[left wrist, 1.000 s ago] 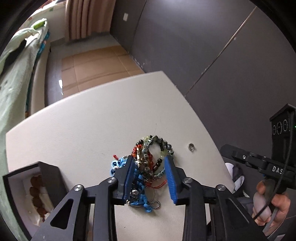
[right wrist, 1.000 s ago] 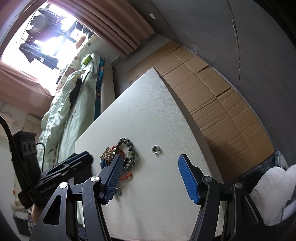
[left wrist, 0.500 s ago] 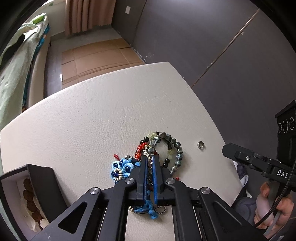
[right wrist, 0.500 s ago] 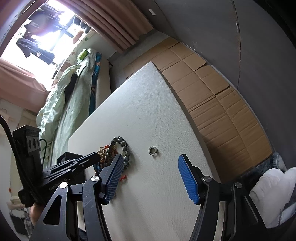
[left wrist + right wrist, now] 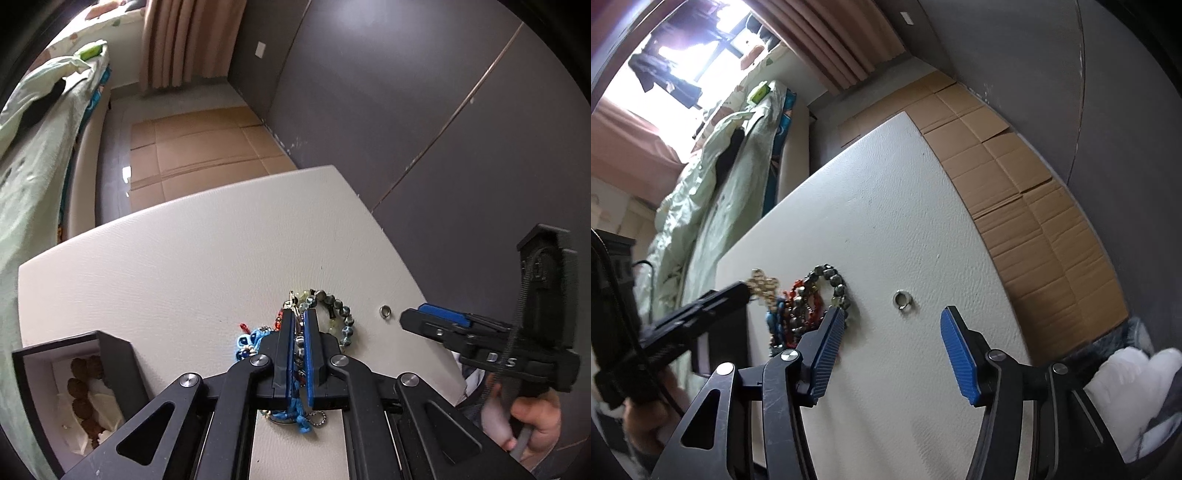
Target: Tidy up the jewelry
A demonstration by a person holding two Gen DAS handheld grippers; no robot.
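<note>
A tangle of bracelets [image 5: 332, 317] of grey, red, gold and blue beads lies on the white table [image 5: 184, 266]. My left gripper [image 5: 300, 321] is shut on strands in the middle of this pile, at table level. The pile also shows in the right wrist view [image 5: 809, 295], with the left gripper [image 5: 738, 293] over its left side. A small silver ring [image 5: 386, 312] lies alone to the right of the pile [image 5: 902, 299]. My right gripper [image 5: 892, 332] is open and empty, hovering near the ring.
An open black jewelry box [image 5: 74, 391] with a white lining holds a brown bead bracelet [image 5: 83, 398] at the table's front left. A bed with green bedding [image 5: 713, 177] runs along the left. Cardboard [image 5: 1015, 177] covers the floor beyond the table.
My left gripper closed from wide open onto the bracelet strands and has pushed slightly forward. My right gripper stayed open and drifted closer to the ring.
</note>
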